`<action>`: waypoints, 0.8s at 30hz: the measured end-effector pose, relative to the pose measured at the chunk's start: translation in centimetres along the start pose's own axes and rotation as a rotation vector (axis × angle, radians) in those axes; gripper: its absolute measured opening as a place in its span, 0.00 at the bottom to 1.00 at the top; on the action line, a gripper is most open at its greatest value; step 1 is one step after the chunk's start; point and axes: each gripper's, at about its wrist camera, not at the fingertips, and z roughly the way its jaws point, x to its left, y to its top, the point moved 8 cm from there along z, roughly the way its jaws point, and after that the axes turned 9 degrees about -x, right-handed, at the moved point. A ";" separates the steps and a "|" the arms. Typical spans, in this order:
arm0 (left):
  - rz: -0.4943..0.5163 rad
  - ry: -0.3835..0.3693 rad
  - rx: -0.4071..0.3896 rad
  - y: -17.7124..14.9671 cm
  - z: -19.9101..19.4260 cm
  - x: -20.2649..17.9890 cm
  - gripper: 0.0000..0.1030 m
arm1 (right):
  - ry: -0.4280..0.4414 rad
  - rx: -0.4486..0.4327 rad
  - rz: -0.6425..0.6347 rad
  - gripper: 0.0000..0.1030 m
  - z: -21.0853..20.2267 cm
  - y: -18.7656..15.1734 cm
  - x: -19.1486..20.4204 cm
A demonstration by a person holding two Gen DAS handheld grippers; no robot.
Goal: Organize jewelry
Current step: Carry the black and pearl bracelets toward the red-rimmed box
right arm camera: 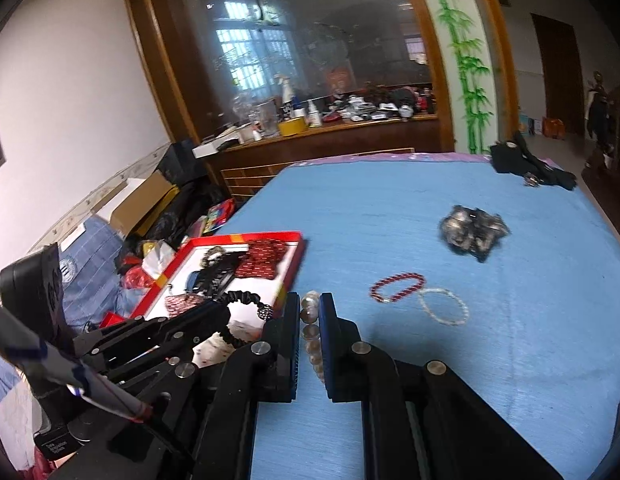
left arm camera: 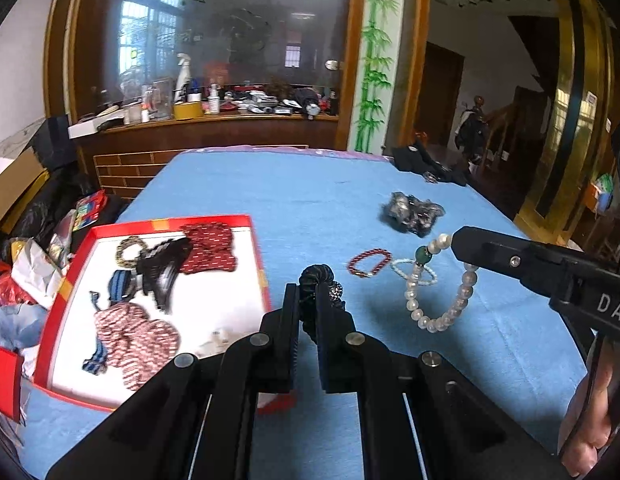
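2 bracelets lie on cloth: red, clear. L gripper pinches black scrunchie; R gripper pinches pearl bracelet.

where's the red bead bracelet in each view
Left wrist: red bead bracelet lies right of centre on the blue cloth.
Right wrist: red bead bracelet lies right of centre.
Shared landmark: the clear bead bracelet lying just to its right in both views.

Dark scrunchie blurred — pearl bracelet half-hidden between fingers.
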 end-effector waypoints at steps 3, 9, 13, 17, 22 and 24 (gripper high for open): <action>-0.018 0.020 -0.010 0.2 -0.7 1.8 0.07 | 0.023 0.001 -0.020 0.10 0.6 0.4 1.8; -0.071 0.078 -0.028 0.4 -2.2 6.2 0.07 | 0.080 0.020 -0.051 0.10 2.2 0.7 5.7; -0.103 0.118 -0.034 0.2 -3.1 9.0 0.07 | 0.120 0.035 -0.074 0.10 3.3 0.6 8.2; -0.131 0.158 -0.037 -0.1 -4.0 11.8 0.07 | 0.162 0.052 -0.093 0.10 4.3 0.5 10.9; -0.162 0.201 -0.035 -1.0 -4.9 14.9 0.07 | 0.204 0.080 -0.115 0.10 5.7 -0.3 13.7; -0.176 0.215 -0.033 -1.3 -5.1 15.9 0.07 | 0.216 0.094 -0.126 0.10 6.3 -0.8 14.8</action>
